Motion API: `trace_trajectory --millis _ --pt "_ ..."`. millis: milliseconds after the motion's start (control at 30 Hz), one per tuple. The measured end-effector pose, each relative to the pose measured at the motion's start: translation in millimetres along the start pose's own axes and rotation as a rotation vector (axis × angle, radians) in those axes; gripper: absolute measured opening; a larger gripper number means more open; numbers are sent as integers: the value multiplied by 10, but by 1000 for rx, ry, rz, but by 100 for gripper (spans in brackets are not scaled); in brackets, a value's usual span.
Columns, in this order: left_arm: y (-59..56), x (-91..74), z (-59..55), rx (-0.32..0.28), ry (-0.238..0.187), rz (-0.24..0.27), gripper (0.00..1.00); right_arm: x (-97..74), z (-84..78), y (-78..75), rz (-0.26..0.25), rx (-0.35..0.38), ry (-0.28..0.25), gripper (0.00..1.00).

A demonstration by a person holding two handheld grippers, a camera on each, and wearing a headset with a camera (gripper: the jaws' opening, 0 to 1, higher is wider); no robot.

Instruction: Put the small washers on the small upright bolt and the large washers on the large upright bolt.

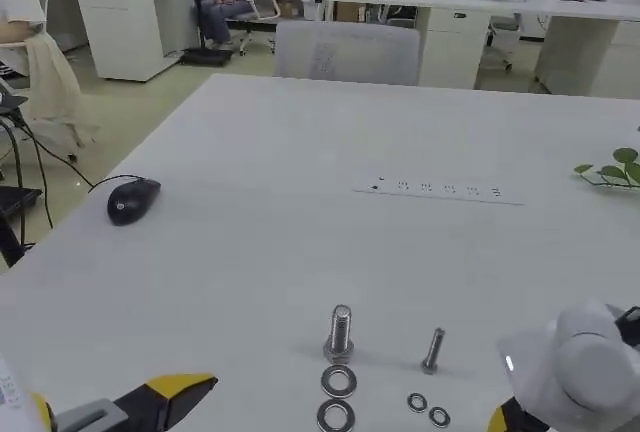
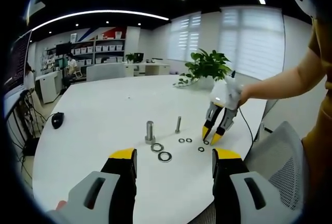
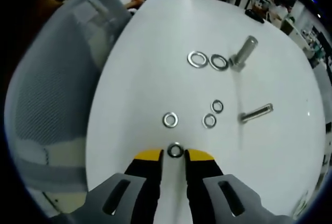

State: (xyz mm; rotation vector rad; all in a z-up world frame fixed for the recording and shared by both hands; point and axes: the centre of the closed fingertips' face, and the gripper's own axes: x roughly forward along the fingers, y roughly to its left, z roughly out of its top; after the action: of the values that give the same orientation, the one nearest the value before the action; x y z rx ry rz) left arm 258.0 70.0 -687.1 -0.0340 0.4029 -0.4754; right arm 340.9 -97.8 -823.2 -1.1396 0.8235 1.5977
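The large bolt (image 1: 340, 332) and the small bolt (image 1: 433, 349) stand upright near the table's front edge. Two large washers (image 1: 338, 381) lie flat just in front of the large bolt. A pair of small washers (image 1: 428, 409) lies in front of the small bolt, and a third small washer (image 3: 170, 120) lies apart from them. My right gripper (image 3: 173, 155) is low over the table, its jaws narrowed around another small washer (image 3: 175, 150) that lies flat between the tips with a thin gap on each side. My left gripper (image 2: 175, 156) hangs wide open with nothing between its fingers, short of the washers.
A black mouse (image 1: 132, 198) lies at the table's left. A flush socket strip (image 1: 440, 189) sits mid-table. Leaves of a potted plant (image 1: 612, 168) reach in at the right edge. A grey mesh chair (image 3: 62, 79) stands close against the table's near side.
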Motion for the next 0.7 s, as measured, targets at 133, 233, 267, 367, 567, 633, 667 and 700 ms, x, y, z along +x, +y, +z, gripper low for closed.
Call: trace_trajectory --millis 133,233,267,367,567,633,667,700 --pt "-12 14 9 -1 -3 -4 58 0 -6 -12 9 -17 0 18" --pt "-23 19 0 -3 0 -6 58 -1 -8 -24 10 -27 -4 16" --pt "-30 20 3 -3 -2 -8 58 0 -7 -31 8 -27 -5 16" --pt "-32 20 1 -2 -1 -7 58 1 -8 -31 3 -30 -2 15" --pt "-27 17 -1 -3 -1 -7 58 5 7 -34 -3 9 -3 16" --pt "-21 12 -2 -2 0 -5 58 5 14 -29 -4 10 -8 16" --pt "-18 10 1 -3 -3 -5 58 6 14 -29 -6 10 -11 16" --pt "-15 8 1 -6 -3 -5 58 6 13 -30 -7 22 -16 16"
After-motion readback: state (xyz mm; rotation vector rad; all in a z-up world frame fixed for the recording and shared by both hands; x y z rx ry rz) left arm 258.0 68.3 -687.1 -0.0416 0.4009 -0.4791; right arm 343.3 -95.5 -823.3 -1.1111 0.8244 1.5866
